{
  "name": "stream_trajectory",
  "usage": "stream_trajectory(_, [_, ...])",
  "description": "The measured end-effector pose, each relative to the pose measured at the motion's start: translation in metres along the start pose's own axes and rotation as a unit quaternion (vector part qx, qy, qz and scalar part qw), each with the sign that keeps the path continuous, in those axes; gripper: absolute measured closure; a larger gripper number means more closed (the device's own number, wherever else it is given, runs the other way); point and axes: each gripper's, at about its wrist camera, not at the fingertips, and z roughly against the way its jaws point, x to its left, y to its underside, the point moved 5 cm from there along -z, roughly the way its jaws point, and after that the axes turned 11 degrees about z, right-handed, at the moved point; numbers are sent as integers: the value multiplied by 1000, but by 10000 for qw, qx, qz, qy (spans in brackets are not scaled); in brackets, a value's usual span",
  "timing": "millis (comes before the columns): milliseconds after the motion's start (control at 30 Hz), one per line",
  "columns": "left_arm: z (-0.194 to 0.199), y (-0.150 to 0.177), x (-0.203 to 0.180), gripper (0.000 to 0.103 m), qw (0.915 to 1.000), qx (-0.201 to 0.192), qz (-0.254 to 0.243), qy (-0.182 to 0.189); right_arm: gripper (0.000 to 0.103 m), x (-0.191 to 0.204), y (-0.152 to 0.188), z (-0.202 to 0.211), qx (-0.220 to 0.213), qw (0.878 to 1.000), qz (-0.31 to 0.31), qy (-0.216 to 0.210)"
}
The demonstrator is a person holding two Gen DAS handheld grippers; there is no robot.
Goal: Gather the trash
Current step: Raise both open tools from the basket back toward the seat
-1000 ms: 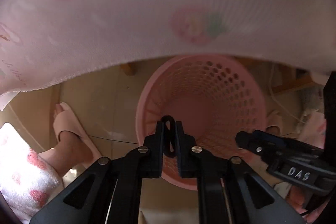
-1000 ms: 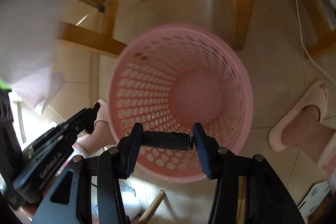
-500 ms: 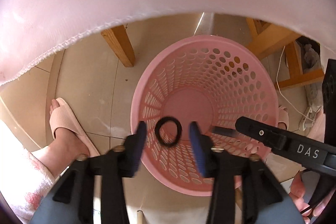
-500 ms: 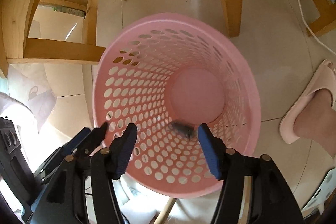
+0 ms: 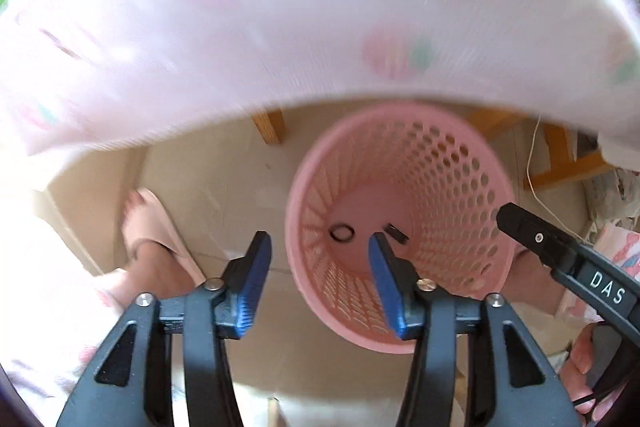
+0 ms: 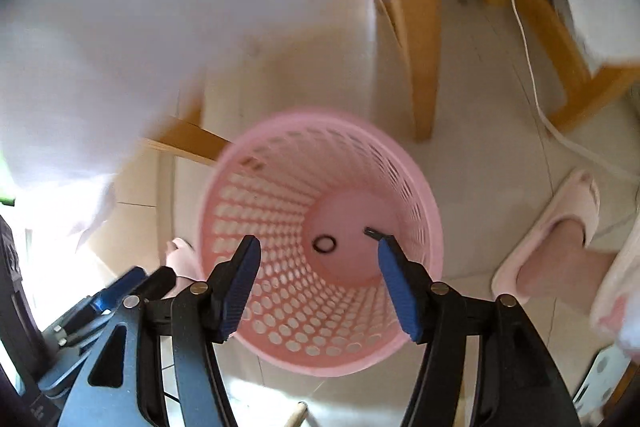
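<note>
A pink perforated basket [image 5: 460, 163] stands on the floor; it also shows in the right wrist view [image 6: 256, 211]. A black ring [image 5: 342, 233] and a small black strip [image 5: 396, 233] lie on its bottom; the right wrist view shows the ring [image 6: 325, 243] and the strip [image 6: 374, 233] too. My left gripper [image 5: 319, 247] is open and empty above the basket's near left rim. My right gripper [image 6: 320, 251] is open and empty above the basket; it also shows at the right of the left wrist view [image 5: 560, 255].
A pink-white tablecloth [image 5: 280, 27] hangs over the upper part of both views. Wooden table legs [image 6: 420, 67] stand behind the basket. The person's feet in pink slippers [image 6: 560, 227] are beside it, left slipper [image 5: 156, 223]. A white cable [image 6: 532, 75] runs along the floor.
Both grippers opened. The black ring dropped from the left gripper and the black strip from the right; both now lie on the basket's bottom. Both grippers pulled back upward.
</note>
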Motion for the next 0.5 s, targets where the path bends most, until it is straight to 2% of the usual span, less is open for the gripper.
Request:
stream_trajectory(100, [39,-6,4,32,9981,-604,9,83,40,14,-2,23,-261,9989,381,61])
stream_trajectory(200, [68,-13,10,21,9937,-1097,80,220,40,24,-3,44,-453,9974,550,46])
stream_trajectory(367, [99,-25,19,13,9836,-1749,214,377,39,44,-6,74,-954,9892,1063,314])
stream_trajectory(500, [118,-28,22,9,9743,-2245,101,153,39,63,-5,100,-1390,9768,1565,457])
